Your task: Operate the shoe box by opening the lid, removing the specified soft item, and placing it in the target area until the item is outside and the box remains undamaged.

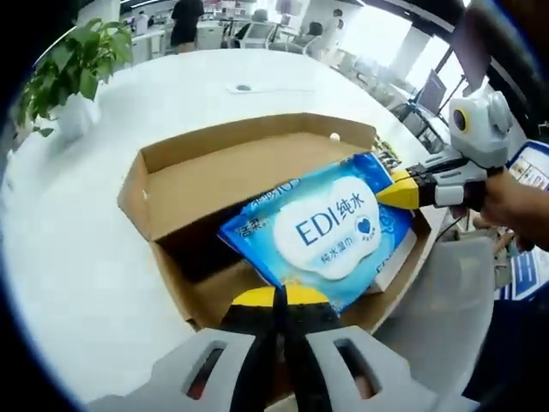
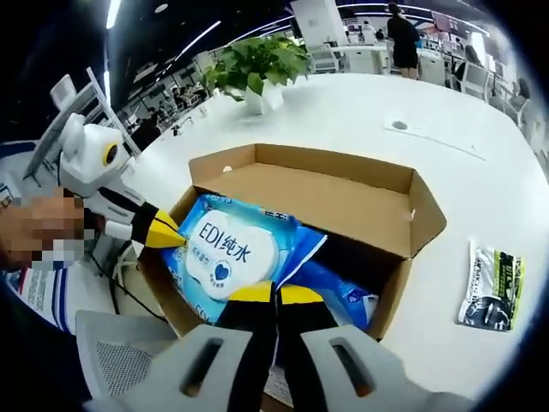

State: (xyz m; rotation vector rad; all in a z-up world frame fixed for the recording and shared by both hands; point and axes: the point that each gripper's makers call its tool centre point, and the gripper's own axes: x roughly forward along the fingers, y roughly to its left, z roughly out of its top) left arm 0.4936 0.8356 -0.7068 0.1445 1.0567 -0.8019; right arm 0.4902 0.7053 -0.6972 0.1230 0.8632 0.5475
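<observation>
Open shoe box [image 1: 257, 172] on white counter [image 1: 103, 257]; wipes pack [image 1: 330, 227] lifted clear, both grippers' jaws pinched closed on edges: left gripper [image 1: 279, 296] at six o'clock, right gripper [image 1: 399, 190] at three, sharing support.

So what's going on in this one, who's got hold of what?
A person works two handheld grippers over an open cardboard shoe box on a white table. The left gripper and the right gripper each pinch an edge of a blue wet-wipes pack, which sits tilted, partly raised, not yet out of the box.
</observation>
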